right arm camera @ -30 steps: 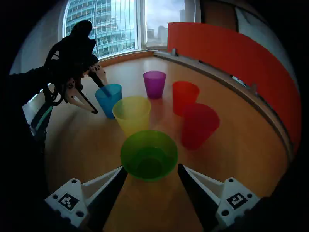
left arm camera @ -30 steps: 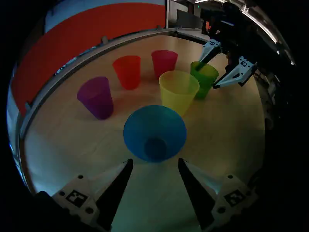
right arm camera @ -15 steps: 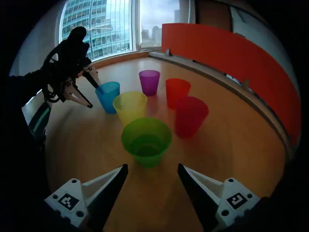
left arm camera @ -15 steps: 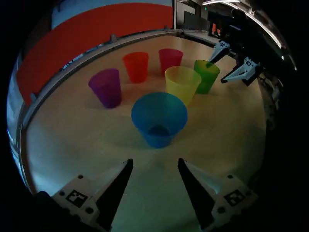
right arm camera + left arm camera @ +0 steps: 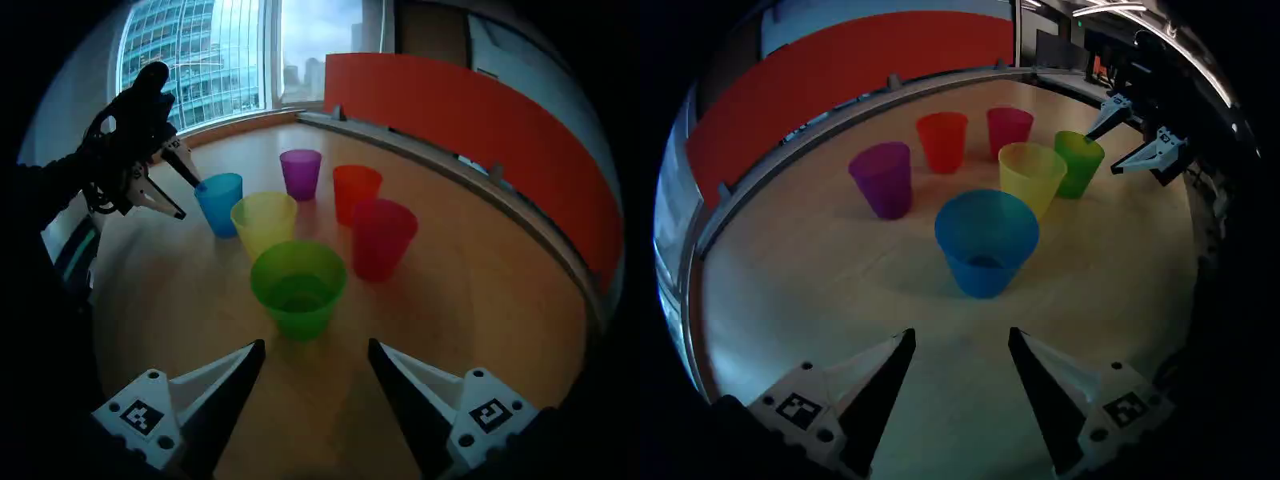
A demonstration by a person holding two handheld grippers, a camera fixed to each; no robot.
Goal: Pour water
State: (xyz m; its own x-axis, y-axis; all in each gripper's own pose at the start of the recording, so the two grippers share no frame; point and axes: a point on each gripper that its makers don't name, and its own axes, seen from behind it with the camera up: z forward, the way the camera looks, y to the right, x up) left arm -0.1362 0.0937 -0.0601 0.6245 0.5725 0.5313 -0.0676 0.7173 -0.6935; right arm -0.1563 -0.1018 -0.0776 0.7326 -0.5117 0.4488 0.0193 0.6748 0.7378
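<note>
Whether any cup holds water is hard to tell through the tinted plastic. Six cups stand upright on the table (image 5: 800, 264): purple cup (image 5: 882, 178), orange cup (image 5: 942, 141), blue cup (image 5: 986, 240), red cup (image 5: 1009, 131), yellow cup (image 5: 1031, 176), green cup (image 5: 1078, 162). The left gripper (image 5: 960, 331), spread wide and empty, faces the blue cup; the right gripper (image 5: 315, 342) likewise faces the green cup.

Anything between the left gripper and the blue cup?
Nothing. In the left gripper view, bare table runs from the open left gripper to the blue cup.

A high-rise office: glass towers (image 5: 200, 56) outside the window, an orange partition (image 5: 480, 120) edging the wooden table (image 5: 480, 320).
</note>
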